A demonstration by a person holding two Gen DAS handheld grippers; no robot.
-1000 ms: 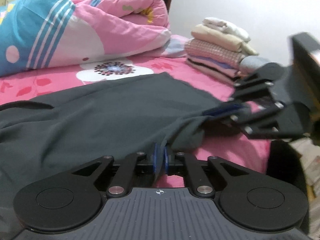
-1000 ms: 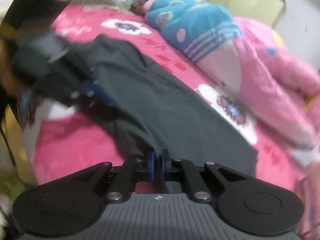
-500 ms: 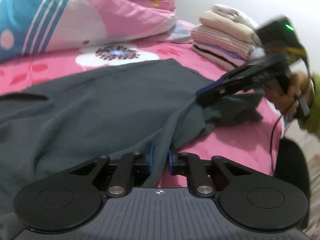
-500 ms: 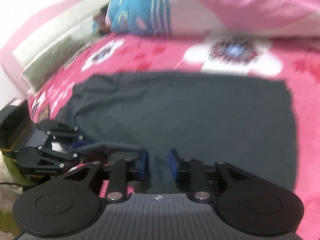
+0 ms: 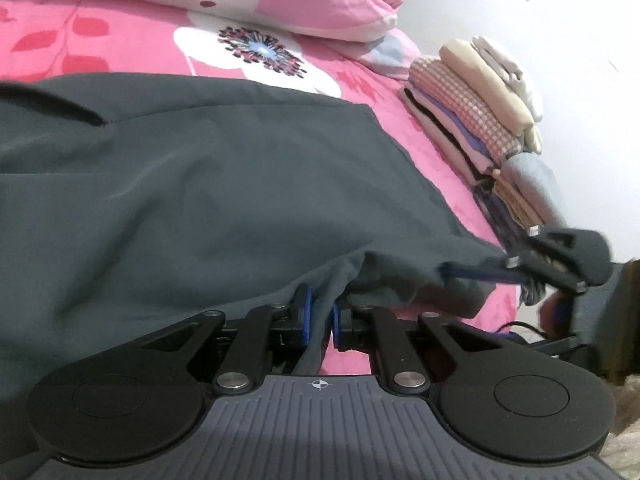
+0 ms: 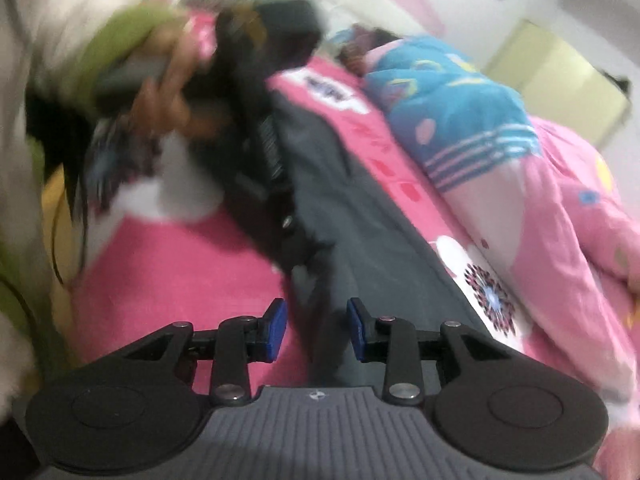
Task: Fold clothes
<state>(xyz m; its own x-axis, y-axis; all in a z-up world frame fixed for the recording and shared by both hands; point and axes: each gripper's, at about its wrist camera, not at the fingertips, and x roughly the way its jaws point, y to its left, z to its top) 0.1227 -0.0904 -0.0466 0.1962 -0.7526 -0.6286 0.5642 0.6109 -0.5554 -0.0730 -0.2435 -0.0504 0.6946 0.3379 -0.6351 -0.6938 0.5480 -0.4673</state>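
A dark grey garment [image 5: 200, 200] lies spread over the pink bed [image 5: 100, 40]. My left gripper [image 5: 321, 316] is shut on a fold at the garment's near edge, and cloth hangs down between its blue pads. In the left wrist view my right gripper [image 5: 480, 272] reaches in from the right at the garment's near corner. The right wrist view is blurred. There my right gripper [image 6: 316, 328] stands open with the grey garment [image 6: 360, 220] lying loose between and below its fingers. A hand [image 6: 172, 92] holds my left gripper [image 6: 296, 256] at the garment's edge.
A stack of folded clothes [image 5: 472, 120] stands at the bed's far right by the wall. A rolled pink and blue quilt [image 5: 300, 0] lies along the back of the bed, the same quilt [image 6: 560, 220] showing at right in the right wrist view. The person's green sleeve [image 6: 120, 40] is at left.
My right gripper was shut on the garment a second ago and has opened wide. My left gripper kept hold of the edge. Both views have swung, with the right one turning sharply.
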